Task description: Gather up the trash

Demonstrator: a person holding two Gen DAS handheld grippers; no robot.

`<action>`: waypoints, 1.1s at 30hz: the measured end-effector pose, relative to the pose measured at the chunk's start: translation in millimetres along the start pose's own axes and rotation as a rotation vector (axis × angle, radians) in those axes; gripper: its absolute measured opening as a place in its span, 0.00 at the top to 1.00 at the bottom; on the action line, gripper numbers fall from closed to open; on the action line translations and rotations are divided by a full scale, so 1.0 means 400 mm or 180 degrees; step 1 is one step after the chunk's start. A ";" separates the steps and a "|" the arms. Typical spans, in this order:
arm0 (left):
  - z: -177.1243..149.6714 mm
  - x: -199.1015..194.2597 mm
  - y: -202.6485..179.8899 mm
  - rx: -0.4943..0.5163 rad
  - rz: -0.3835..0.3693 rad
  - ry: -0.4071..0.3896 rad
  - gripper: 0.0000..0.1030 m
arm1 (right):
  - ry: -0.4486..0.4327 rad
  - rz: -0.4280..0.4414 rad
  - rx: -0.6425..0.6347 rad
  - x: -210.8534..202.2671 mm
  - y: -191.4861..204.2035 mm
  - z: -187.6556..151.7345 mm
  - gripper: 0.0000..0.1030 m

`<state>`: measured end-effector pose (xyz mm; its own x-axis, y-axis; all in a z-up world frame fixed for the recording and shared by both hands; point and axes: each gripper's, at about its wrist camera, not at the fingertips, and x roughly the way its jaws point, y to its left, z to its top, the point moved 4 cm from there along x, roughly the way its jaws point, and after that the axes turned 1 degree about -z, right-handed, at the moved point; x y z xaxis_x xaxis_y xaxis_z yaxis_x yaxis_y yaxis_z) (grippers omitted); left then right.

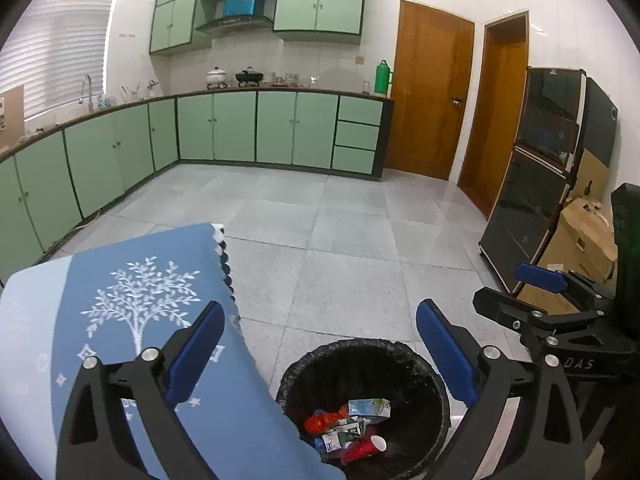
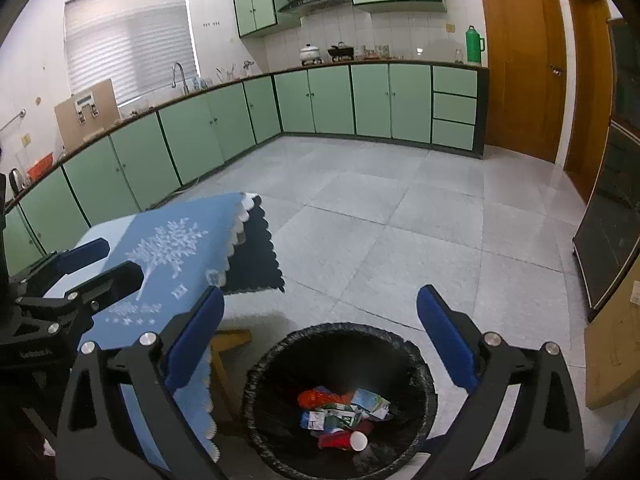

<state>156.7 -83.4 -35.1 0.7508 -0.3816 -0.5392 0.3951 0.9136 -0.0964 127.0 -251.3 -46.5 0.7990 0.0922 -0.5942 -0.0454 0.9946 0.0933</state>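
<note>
A black-lined trash bin [image 1: 416,372] [image 2: 400,344] stands on the floor beside a table with a blue tree-pattern cloth [image 1: 132,320] [image 2: 168,264]. Inside lie crumpled wrappers and cartons [image 1: 352,424] [image 2: 344,412] and a red cup [image 1: 366,446] [image 2: 344,440]. My left gripper [image 1: 320,354] is open and empty above the bin's rim and table edge. My right gripper [image 2: 320,344] is open and empty above the bin. The right gripper also shows at the right of the left wrist view [image 1: 552,300]; the left gripper shows at the left of the right wrist view [image 2: 80,276].
Green kitchen cabinets [image 1: 240,128] [image 2: 360,96] run along the far and left walls. Wooden doors [image 1: 432,88] [image 2: 520,56] are at the back right. A dark cabinet [image 1: 536,168] and cardboard boxes [image 1: 584,240] stand right. A wooden table leg [image 2: 224,364] is near the bin. Grey tiled floor [image 1: 340,220] lies between.
</note>
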 end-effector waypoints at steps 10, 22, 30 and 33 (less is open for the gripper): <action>0.008 -0.085 0.040 -0.0101 0.0118 -0.0063 0.06 | -0.0098 0.0139 -0.0055 -0.084 0.071 0.015 0.05; -0.034 -0.155 0.080 -0.0117 0.0238 0.0002 0.06 | -0.0072 0.0186 -0.0102 -0.130 0.126 -0.008 0.05; -0.057 -0.173 0.082 -0.0097 0.0300 0.0016 0.06 | -0.0029 0.0197 -0.0111 -0.125 0.147 -0.030 0.05; -0.062 -0.177 0.082 -0.0095 0.0310 0.0021 0.06 | -0.0039 0.0172 -0.0137 -0.125 0.151 -0.033 0.05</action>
<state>103.6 -22.9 -20.9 0.7814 -0.2899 -0.5526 0.3044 0.9501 -0.0680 76.6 -195.3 -21.7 0.8020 0.1455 -0.5794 -0.1142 0.9893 0.0904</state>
